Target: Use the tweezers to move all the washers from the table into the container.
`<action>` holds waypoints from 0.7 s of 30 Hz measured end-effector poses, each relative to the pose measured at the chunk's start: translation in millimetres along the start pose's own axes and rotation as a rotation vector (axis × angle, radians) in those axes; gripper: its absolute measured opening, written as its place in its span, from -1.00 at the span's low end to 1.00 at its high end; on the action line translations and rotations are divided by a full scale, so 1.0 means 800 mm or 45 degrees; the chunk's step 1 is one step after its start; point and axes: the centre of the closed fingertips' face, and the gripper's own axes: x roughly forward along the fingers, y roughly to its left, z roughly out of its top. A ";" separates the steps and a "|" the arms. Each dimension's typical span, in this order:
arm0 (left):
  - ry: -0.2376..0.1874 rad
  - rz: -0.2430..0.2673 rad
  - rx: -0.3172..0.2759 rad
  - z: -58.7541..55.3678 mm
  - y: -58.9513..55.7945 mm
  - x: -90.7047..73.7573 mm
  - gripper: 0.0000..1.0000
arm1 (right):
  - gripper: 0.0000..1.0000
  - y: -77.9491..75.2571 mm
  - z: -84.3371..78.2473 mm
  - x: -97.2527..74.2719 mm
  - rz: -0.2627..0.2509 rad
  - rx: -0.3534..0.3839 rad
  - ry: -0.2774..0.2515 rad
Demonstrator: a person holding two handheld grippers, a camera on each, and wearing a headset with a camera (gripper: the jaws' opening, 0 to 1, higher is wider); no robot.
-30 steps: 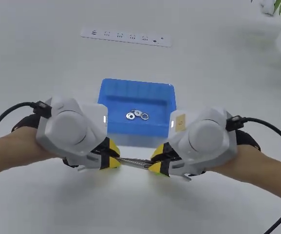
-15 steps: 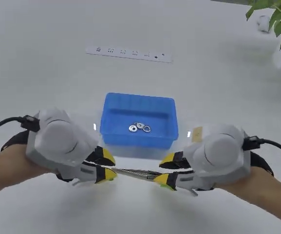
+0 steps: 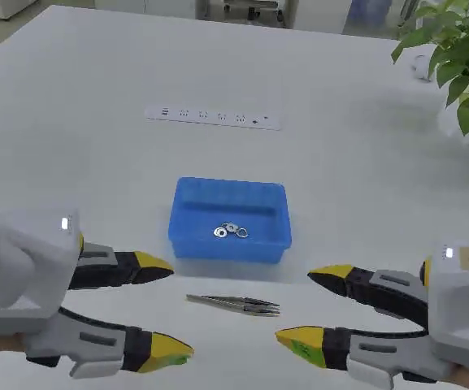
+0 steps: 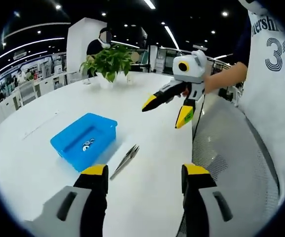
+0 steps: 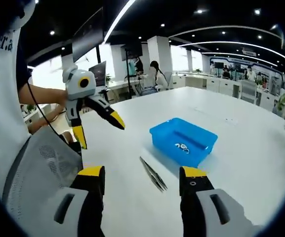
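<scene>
The metal tweezers (image 3: 236,303) lie flat on the white table (image 3: 340,179), just in front of the blue container (image 3: 229,220); they also show in the left gripper view (image 4: 125,160) and the right gripper view (image 5: 153,174). Several washers (image 3: 230,231) rest inside the container (image 4: 85,138) (image 5: 183,140). My left gripper (image 3: 162,309) is open and empty, left of the tweezers and lifted off the table. My right gripper (image 3: 315,305) is open and empty on the right. Each one appears in the other's view: right gripper (image 4: 168,110), left gripper (image 5: 98,129).
A white power strip (image 3: 213,118) lies beyond the container. A green plant (image 3: 455,57) stands at the far right corner. A mesh chair back (image 4: 226,148) and the person's white shirt (image 4: 273,74) sit close to the table's near edge.
Both grippers were shut on the tweezers' ends; they let go, opened and drew apart and back. The tweezers now lie free on the table. The head camera tilted up.
</scene>
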 end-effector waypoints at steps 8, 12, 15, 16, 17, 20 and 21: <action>-0.060 0.082 -0.105 0.009 -0.021 -0.018 0.84 | 0.58 0.033 0.010 -0.008 -0.009 -0.028 -0.024; -0.184 0.168 -0.138 0.031 -0.018 -0.035 0.97 | 0.80 0.043 0.013 -0.011 -0.025 -0.019 -0.042; -0.162 0.173 -0.132 0.027 -0.026 -0.038 0.99 | 0.90 0.048 0.009 -0.014 -0.033 -0.035 -0.022; -0.152 0.173 -0.126 0.025 -0.027 -0.039 0.99 | 0.91 0.050 0.008 -0.015 -0.033 -0.035 -0.018; -0.130 0.174 -0.126 0.021 -0.031 -0.039 0.99 | 0.94 0.052 0.006 -0.017 -0.038 -0.037 -0.013; -0.092 0.182 -0.122 0.013 -0.038 -0.042 0.99 | 0.95 0.054 0.002 -0.021 -0.055 -0.025 -0.010; -0.092 0.175 -0.126 0.012 -0.043 -0.043 0.99 | 0.97 0.054 0.002 -0.022 -0.066 -0.013 -0.014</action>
